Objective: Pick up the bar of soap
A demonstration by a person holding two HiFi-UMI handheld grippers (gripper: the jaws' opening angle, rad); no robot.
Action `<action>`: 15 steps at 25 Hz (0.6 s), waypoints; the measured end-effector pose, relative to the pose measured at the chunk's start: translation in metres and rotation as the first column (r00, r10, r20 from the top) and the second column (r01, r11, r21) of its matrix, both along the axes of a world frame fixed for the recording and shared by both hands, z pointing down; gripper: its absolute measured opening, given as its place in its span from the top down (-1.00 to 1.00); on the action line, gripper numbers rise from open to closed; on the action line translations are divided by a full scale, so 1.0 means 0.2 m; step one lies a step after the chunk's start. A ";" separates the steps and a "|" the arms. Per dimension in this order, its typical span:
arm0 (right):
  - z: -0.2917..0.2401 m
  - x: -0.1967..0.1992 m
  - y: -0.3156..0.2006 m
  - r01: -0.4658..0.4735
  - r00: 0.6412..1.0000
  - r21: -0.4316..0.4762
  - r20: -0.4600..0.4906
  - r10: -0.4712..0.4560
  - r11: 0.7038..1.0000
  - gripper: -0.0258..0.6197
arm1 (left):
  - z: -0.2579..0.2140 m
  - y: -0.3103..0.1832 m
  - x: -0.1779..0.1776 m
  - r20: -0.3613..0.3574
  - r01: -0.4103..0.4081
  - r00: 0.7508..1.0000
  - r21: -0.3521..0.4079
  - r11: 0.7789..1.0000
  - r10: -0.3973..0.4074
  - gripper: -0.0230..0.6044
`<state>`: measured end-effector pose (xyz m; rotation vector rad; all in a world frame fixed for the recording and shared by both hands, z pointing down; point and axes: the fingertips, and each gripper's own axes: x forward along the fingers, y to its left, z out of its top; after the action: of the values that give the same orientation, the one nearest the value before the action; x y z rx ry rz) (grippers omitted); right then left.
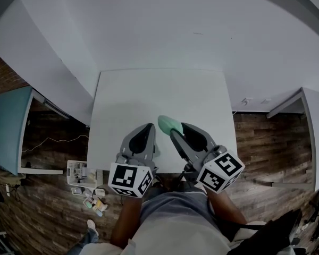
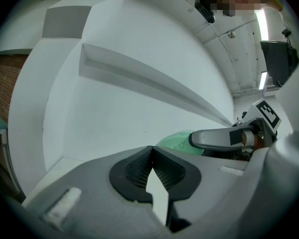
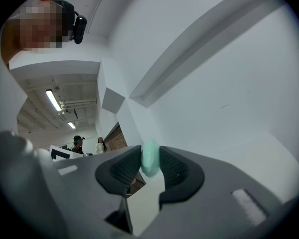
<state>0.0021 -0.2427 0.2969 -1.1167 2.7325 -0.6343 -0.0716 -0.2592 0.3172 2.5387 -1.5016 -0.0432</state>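
1. Ur right gripper (image 3: 150, 167): fingers clamped on green soap bar (image 1: 168, 123), held btwn them.
2. Ur left gripper (image 2: 152, 156): fingers closed, empty; soap bar just right of them.

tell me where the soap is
Head view centre: the soap bar is gripped in the right tool, over the white table, beside the left tool.

Bar of soap (image 1: 168, 123) between right tongs (image 1: 177, 128), left tongs (image 1: 144, 127) just left, over table (image 1: 149, 89)

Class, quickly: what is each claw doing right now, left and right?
Left claw: closed, empty.
Right claw: closed on the green bar of soap.
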 end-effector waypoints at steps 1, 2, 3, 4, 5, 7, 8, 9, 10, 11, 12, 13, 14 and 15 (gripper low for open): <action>0.00 0.00 0.00 -0.001 1.000 -0.002 0.000 0.001 1.000 0.55 | 0.00 0.00 0.00 -0.001 0.000 1.000 -0.001 1.000 0.000 0.92; 0.00 0.00 0.00 -0.002 1.000 -0.004 0.002 0.002 1.000 0.55 | 0.00 0.01 0.00 -0.002 0.001 1.000 -0.002 1.000 -0.001 0.92; 0.00 0.00 0.00 -0.002 1.000 -0.006 0.003 0.002 1.000 0.55 | 0.00 0.01 0.00 -0.002 0.001 1.000 -0.002 1.000 -0.001 0.92; 0.00 0.00 0.00 -0.002 1.000 -0.006 0.003 0.002 1.000 0.55 | 0.00 0.01 0.00 -0.002 0.002 1.000 -0.003 1.000 -0.002 0.92; 0.00 0.00 0.00 -0.002 1.000 -0.005 0.002 0.002 1.000 0.55 | 0.01 0.01 0.00 -0.002 0.003 1.000 -0.003 1.000 -0.003 0.92; 0.00 0.00 0.01 -0.003 1.000 -0.004 0.002 0.003 1.000 0.55 | 0.01 0.01 -0.01 -0.003 0.005 1.000 -0.004 1.000 -0.005 0.92; 0.00 0.00 0.01 -0.003 1.000 -0.004 0.002 0.003 1.000 0.55 | 0.01 0.02 -0.01 -0.002 0.005 1.000 -0.005 1.000 -0.005 0.92; 0.00 0.00 0.01 -0.003 1.000 -0.004 0.002 0.003 1.000 0.55 | 0.01 0.02 -0.01 -0.002 0.006 1.000 -0.007 1.000 -0.006 0.92; 0.00 0.00 0.02 -0.003 1.000 -0.004 0.002 0.003 1.000 0.55 | 0.01 0.02 -0.02 -0.002 0.006 1.000 -0.008 1.000 -0.006 0.92; 0.00 0.00 0.02 -0.003 1.000 -0.004 0.002 0.003 1.000 0.55 | 0.02 0.02 -0.02 -0.002 0.007 1.000 -0.010 1.000 -0.007 0.92; 0.00 -0.01 0.02 -0.003 1.000 -0.004 0.001 0.003 1.000 0.55 | 0.02 0.03 -0.02 -0.003 0.008 1.000 -0.010 1.000 -0.008 0.92; 0.00 -0.01 0.02 -0.003 1.000 -0.004 0.001 0.003 1.000 0.55 | 0.02 0.03 -0.02 -0.003 0.008 1.000 -0.010 1.000 -0.008 0.92; 0.00 -0.01 0.02 -0.003 1.000 -0.005 0.001 0.003 1.000 0.55 | 0.01 0.03 -0.02 -0.001 0.007 1.000 -0.008 1.000 -0.007 0.92; 0.00 -0.01 0.02 -0.004 1.000 -0.005 0.002 0.004 1.000 0.55 | 0.01 0.03 -0.02 0.003 0.006 1.000 -0.006 1.000 -0.006 0.92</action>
<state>0.0004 -0.2382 0.2972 -1.1219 2.7283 -0.6421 -0.0760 -0.2524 0.3197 2.5304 -1.5082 -0.0357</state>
